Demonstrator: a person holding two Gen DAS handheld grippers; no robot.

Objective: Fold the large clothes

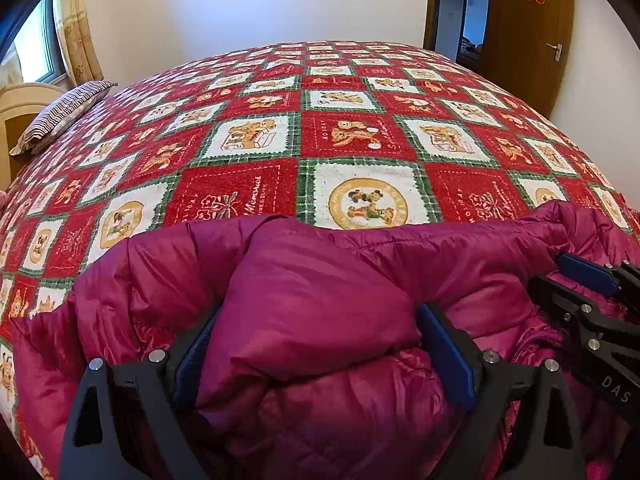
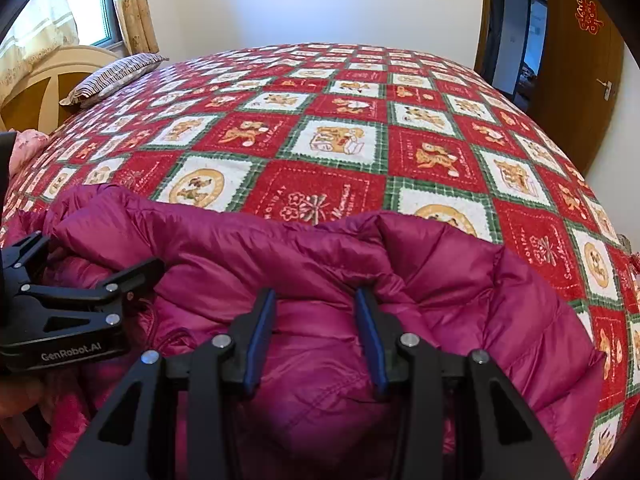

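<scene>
A magenta quilted down jacket point(image 1: 312, 256) lies bunched at the near edge of the bed, its smooth outer side turned over the quilted lining. My left gripper point(image 1: 322, 310) is shut on a thick puffy fold of it, which fills the wide gap between the blue pads point(image 1: 444, 344). My right gripper point(image 2: 316, 292) is shut on a narrower fold of the jacket point(image 2: 460, 280). The two grippers sit side by side, the right gripper point(image 1: 580, 284) just right of the left one, and the left gripper point(image 2: 92, 252) shows at the left edge of the right wrist view.
A red, white and green patchwork bedspread point(image 1: 360, 132) stretches beyond the jacket. A striped pillow point(image 1: 64, 112) and a headboard point(image 2: 40, 80) are at the far left, a curtained window behind them. A wooden door point(image 1: 528, 32) stands open at the far right.
</scene>
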